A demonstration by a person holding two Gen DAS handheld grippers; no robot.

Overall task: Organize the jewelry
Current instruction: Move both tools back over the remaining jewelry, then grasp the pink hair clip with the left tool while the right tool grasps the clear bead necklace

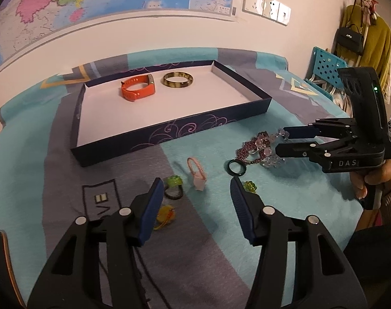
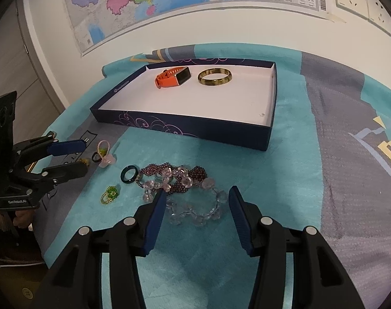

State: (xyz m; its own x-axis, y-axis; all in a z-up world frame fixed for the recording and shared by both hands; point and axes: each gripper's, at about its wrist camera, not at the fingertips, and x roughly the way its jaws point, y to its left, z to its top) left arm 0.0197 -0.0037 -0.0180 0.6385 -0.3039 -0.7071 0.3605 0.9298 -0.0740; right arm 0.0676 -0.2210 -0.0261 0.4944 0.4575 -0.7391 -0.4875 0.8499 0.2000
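The right gripper [image 2: 196, 200] is released over the clear bead bracelet [image 2: 195, 212]; the left gripper [image 1: 194, 193] is released too. Pinch one bead strand only, then carry to the box [image 2: 185, 128] at 12 o'clock

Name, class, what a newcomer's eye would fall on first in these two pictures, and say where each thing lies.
First, the dark blue tray on the teal cloth, holding an orange watch and a gold-brown bangle side by side at its far end. Next, the tangle of purple and clear bead bracelets on the cloth in front of the tray, just ahead of the open right gripper.
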